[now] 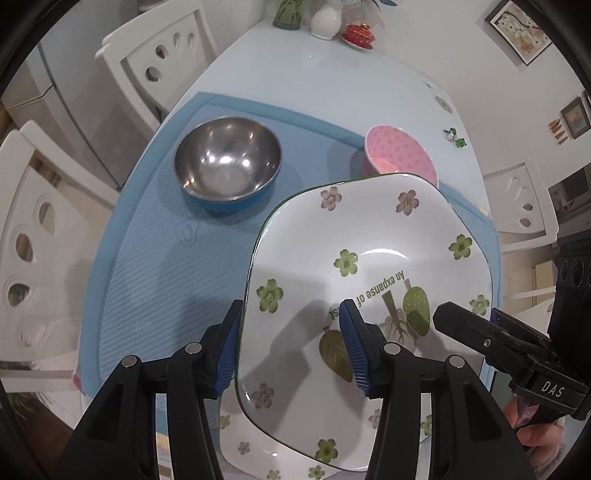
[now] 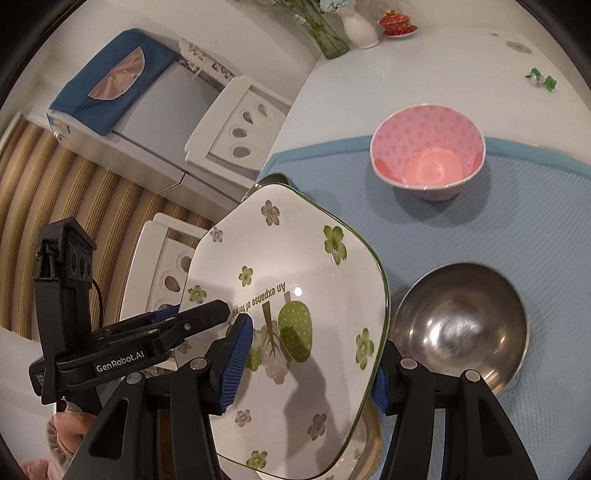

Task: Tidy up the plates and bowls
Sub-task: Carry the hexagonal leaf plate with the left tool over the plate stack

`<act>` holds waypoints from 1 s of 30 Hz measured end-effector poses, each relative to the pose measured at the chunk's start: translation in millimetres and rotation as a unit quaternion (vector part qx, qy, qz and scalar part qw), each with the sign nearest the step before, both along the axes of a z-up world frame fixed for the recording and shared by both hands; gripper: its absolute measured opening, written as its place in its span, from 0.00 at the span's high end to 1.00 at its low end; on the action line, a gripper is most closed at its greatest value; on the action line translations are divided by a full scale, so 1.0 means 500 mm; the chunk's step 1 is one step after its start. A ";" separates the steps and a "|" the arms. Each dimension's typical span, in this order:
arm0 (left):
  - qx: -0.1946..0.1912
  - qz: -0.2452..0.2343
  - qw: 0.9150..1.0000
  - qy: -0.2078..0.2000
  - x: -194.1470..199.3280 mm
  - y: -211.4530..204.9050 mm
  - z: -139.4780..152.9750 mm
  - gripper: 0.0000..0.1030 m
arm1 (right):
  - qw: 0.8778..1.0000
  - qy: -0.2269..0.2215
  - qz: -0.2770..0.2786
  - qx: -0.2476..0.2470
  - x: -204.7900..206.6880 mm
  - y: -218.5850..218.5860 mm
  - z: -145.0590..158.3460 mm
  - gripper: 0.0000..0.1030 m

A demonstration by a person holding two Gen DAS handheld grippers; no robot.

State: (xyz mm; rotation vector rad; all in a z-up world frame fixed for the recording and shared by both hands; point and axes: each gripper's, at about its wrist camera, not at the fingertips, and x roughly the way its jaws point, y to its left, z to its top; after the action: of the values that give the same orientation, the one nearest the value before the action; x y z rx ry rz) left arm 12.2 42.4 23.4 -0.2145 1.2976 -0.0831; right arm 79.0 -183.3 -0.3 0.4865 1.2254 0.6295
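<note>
A white square plate with green flowers (image 1: 332,240) (image 2: 317,266) is held up over the blue mat. My left gripper (image 1: 291,350) is shut on its left rim, one finger under and one on top. My right gripper (image 2: 310,358) is shut on its right rim; it shows in the left wrist view (image 1: 465,328) too. A second flowered plate (image 1: 258,454) lies flat underneath. A steel bowl (image 1: 227,158) (image 2: 461,325) and a pink dotted bowl (image 1: 400,153) (image 2: 428,147) stand on the mat.
The blue mat (image 1: 159,266) covers the near part of a white table (image 1: 295,70). A vase, a white jar and a red lidded cup (image 1: 358,35) stand at the far end. White chairs (image 1: 33,229) line the left side.
</note>
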 end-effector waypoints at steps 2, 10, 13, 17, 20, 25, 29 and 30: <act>-0.003 0.001 1.000 0.008 -0.009 0.010 -0.009 0.54 | 1.000 0.003 0.004 -0.002 -0.008 0.010 -0.003 0.46; -0.010 0.008 1.000 0.028 -0.038 0.032 -0.039 0.54 | 0.999 0.024 0.022 -0.008 -0.028 0.037 -0.031 0.46; -0.008 0.006 0.999 0.033 -0.044 0.033 -0.049 0.54 | 0.999 0.031 0.026 -0.011 -0.041 0.044 -0.041 0.46; -0.008 0.004 0.999 0.038 -0.056 0.038 -0.060 0.54 | 0.998 0.042 0.038 -0.017 -0.058 0.051 -0.054 0.46; -0.010 -0.001 0.999 0.042 -0.063 0.041 -0.069 0.54 | 0.998 0.049 0.046 -0.020 -0.072 0.054 -0.065 0.46; -0.008 -0.003 0.998 0.054 -0.086 0.040 -0.089 0.54 | 0.996 0.061 0.055 -0.023 -0.098 0.058 -0.080 0.46; -0.008 -0.004 0.998 0.063 -0.096 0.041 -0.102 0.54 | 0.995 0.070 0.063 -0.027 -0.116 0.064 -0.092 0.46; -0.008 -0.005 0.998 0.065 -0.098 0.041 -0.104 0.54 | 0.995 0.073 0.064 -0.027 -0.121 0.064 -0.095 0.46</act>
State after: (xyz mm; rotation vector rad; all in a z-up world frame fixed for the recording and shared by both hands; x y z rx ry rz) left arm -36.8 62.8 -28.4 -0.2301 1.4284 -0.0890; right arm 18.7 -151.3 -48.0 0.4172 1.4177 0.6765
